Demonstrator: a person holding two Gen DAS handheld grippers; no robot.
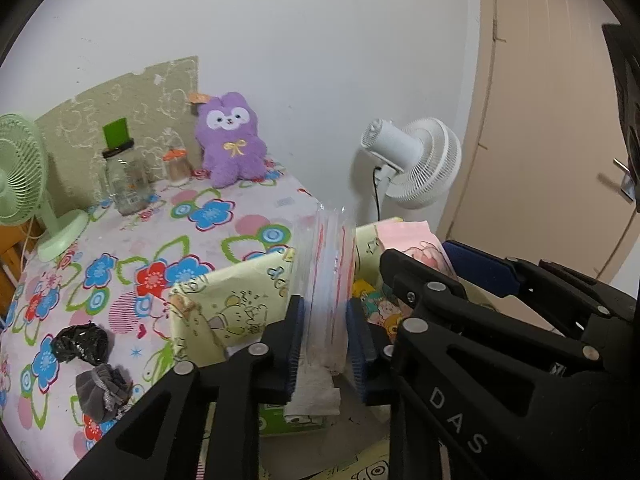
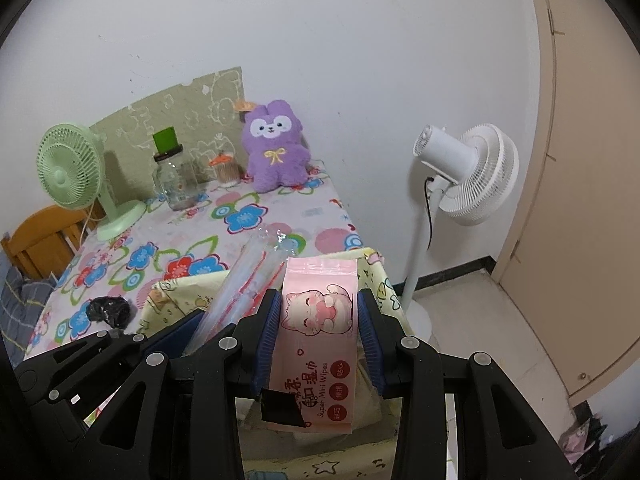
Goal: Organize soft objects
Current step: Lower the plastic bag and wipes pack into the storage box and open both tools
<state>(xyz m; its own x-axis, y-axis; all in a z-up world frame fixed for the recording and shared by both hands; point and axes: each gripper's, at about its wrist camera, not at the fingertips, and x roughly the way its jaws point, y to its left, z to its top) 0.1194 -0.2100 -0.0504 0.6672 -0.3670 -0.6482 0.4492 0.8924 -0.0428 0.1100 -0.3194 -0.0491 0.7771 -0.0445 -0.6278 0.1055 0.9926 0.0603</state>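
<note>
My left gripper (image 1: 324, 344) is shut on a clear zip bag (image 1: 328, 264) with white tissue inside; its blue pads lie against the bag's sides. The bag stands upright over a yellow cartoon-print fabric box (image 1: 224, 300). My right gripper (image 2: 320, 336) is shut on a pink pack of mini wipes (image 2: 320, 320) and holds it above the same box (image 2: 180, 292), just right of the clear bag (image 2: 240, 280). A purple plush toy (image 1: 230, 140) sits against the wall at the back of the table. A grey balled cloth (image 1: 104, 392) and a crumpled black bag (image 1: 80, 344) lie left of the box.
The flowered tablecloth (image 1: 120, 240) covers the table. A green desk fan (image 1: 24, 176) and glass jars (image 1: 124, 184) stand at the back left. A white floor fan (image 2: 468, 176) stands right of the table, with a beige door (image 2: 580, 200) beyond. A wooden chair (image 2: 44, 236) is at the left.
</note>
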